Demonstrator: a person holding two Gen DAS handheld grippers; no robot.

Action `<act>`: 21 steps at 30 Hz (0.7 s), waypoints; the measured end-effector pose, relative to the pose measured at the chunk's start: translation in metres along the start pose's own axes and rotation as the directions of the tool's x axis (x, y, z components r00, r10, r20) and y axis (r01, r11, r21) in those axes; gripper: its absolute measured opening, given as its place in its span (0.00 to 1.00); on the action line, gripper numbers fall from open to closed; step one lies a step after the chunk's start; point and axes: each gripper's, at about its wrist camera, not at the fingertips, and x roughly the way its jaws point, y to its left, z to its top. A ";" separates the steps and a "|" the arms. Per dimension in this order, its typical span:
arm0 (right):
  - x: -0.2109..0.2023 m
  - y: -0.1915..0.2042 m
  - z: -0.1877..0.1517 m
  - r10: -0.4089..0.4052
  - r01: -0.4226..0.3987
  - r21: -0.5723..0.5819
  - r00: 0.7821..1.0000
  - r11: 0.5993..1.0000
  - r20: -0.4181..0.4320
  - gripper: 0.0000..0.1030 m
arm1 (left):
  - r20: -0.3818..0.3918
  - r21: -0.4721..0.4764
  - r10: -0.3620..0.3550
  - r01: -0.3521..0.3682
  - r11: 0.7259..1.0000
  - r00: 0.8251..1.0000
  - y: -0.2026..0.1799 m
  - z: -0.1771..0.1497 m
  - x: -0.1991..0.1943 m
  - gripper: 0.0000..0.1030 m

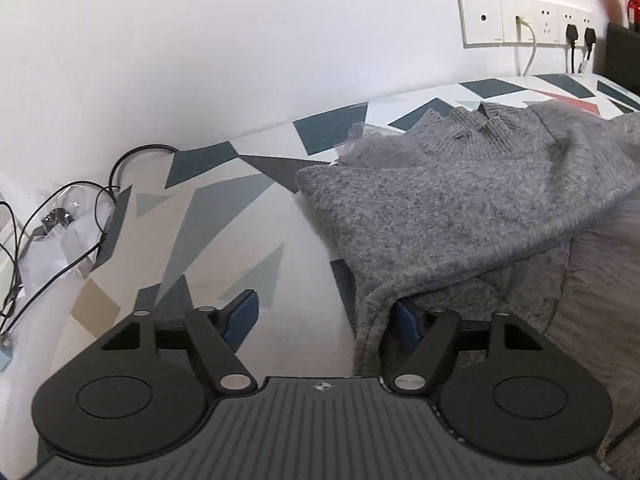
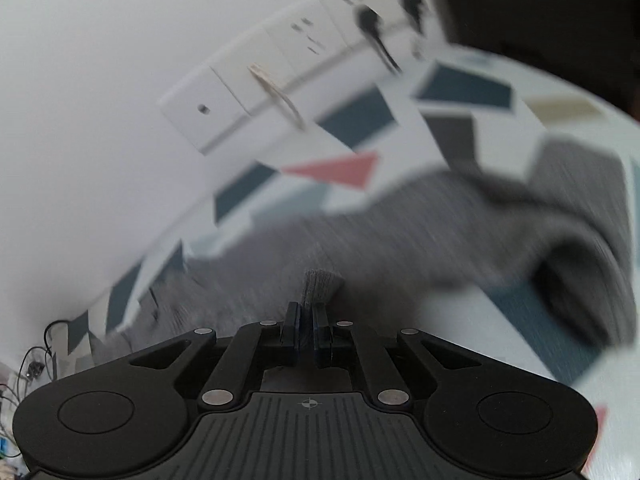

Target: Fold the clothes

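On patterned table (image 1: pixel 248 216), grey sweater (image 1: pixel 460 208), right gripper (image 2: pixel 306 320) pinching its knit

— Any writing you can make out?

— None that reads. The socket strip (image 1: pixel 524 20) on the wall bears small marks under its faceplates, too tiny to read.

— And from the right wrist?

— The same socket strip (image 2: pixel 280 80), blurred; only dark dashes above the outlets.
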 end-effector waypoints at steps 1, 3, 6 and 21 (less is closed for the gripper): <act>-0.002 -0.005 -0.005 0.010 -0.010 0.026 1.000 1.000 -0.010 0.07 | -0.007 -0.005 0.005 -0.005 1.000 1.000 0.000 0.001 0.000 0.75; -0.001 -0.015 -0.010 0.043 -0.039 0.101 0.999 0.994 -0.030 0.13 | -0.027 -0.030 0.003 -0.003 1.000 1.000 0.002 0.002 0.001 0.76; 0.004 -0.024 -0.014 0.073 -0.065 0.176 0.997 0.982 -0.041 0.22 | -0.049 -0.049 0.000 -0.003 0.999 0.999 0.003 0.004 0.003 0.78; -0.004 0.123 0.045 0.345 -0.343 -0.048 0.937 0.938 0.058 0.05 | -0.118 -0.122 0.139 -0.153 0.981 0.983 0.008 0.010 0.010 0.94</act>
